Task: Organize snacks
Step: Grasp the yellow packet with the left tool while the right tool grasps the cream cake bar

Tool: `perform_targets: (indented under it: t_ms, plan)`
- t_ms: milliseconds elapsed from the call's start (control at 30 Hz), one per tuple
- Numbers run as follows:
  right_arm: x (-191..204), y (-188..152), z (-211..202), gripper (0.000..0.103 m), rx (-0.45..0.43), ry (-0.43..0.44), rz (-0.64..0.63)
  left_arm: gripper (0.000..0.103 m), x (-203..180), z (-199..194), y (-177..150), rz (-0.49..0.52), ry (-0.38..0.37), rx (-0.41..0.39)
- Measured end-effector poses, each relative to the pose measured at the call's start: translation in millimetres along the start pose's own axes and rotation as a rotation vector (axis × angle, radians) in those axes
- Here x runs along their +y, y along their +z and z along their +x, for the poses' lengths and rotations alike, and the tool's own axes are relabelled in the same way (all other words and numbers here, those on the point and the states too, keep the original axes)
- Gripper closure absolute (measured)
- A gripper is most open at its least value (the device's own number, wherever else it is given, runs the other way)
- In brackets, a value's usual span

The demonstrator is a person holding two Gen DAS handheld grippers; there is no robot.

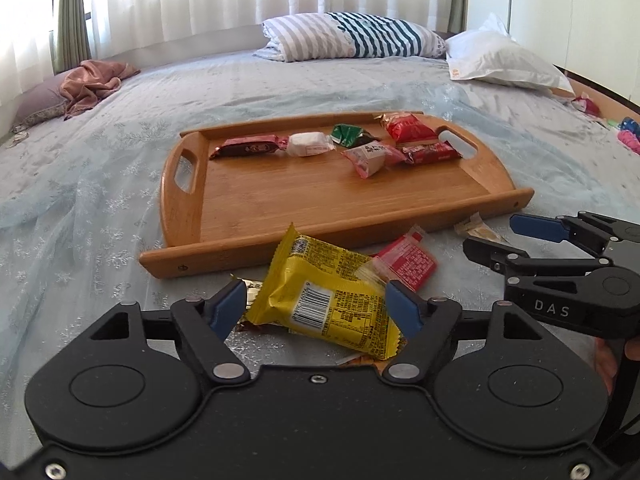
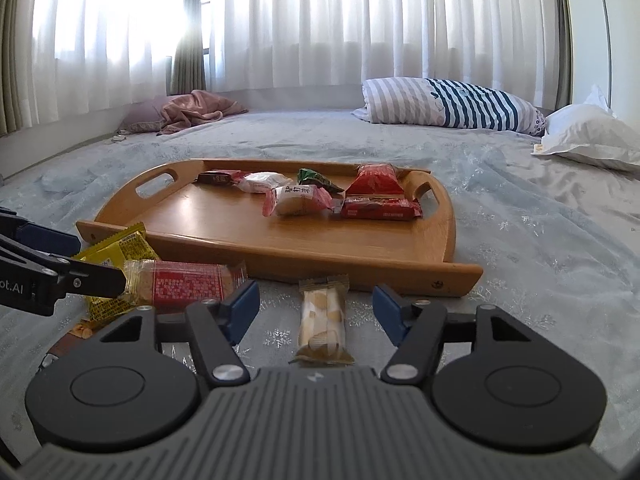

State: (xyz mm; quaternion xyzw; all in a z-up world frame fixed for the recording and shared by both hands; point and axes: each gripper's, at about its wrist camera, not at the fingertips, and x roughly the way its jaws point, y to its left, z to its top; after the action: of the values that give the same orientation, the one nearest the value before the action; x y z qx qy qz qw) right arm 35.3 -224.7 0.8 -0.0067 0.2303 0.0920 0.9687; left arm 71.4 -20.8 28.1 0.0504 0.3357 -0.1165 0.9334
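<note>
In the left wrist view we see the left gripper (image 1: 316, 306) at the bottom centre of the frame. Its blue pads (image 1: 228, 308) flank a yellow snack packet (image 1: 326, 300) lying on the bedspread (image 1: 100, 208). The right pad meets the packet's edge; the left pad appears to touch its corner, but we cannot tell whether the packet is firmly pinched. A red-labelled cracker packet (image 1: 404, 262) lies just behind the yellow one, at centre.

Above centre, the wooden tray (image 1: 320, 204) rests on the bedspread and carries six wrapped snacks along its far side: from left to right, a dark red bar (image 1: 248, 146), a white sweet (image 1: 308, 144), a green wrapper (image 1: 350, 134), a pink-and-white cake (image 1: 370, 158), a red pouch (image 1: 408, 126) and a red bar (image 1: 432, 152).

At the right edge, the right gripper (image 1: 492, 236) reaches in with its jaws spread.

In the right wrist view, the right gripper (image 2: 316, 308) sits at bottom centre, fingers apart and clear of a clear biscuit packet (image 2: 324, 316) lying between them, just in front of the tray's near rim (image 2: 320, 256). A striped pillow (image 2: 452, 106) lies at upper right.
</note>
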Motion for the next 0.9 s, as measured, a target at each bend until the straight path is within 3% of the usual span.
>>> perform_targets:
  t_ms: [400,500,700,800,900]
  plan:
    - [-2.2,-7.1,8.0,0.027,0.033,-0.007,0.025,0.023,-11.6,12.9,-4.0,0.033,-0.005,0.007]
    - [-1.8,-7.5,8.6,0.027,0.032,-0.009,0.018,0.015,-16.7,12.8,-3.3,0.05,-0.031,0.001]
    - [-1.0,-9.1,8.3,0.027,0.027,-0.003,0.02,0.013,-25.2,18.9,-4.9,0.08,-0.03,0.011]
    - [-1.2,-9.6,8.0,0.027,0.024,0.0,0.022,0.013,-28.6,21.6,-5.5,0.091,-0.034,0.013]
    - [-1.3,-10.4,8.0,0.027,0.021,0.004,0.024,0.026,-30.5,20.6,-5.9,0.096,-0.049,0.017]
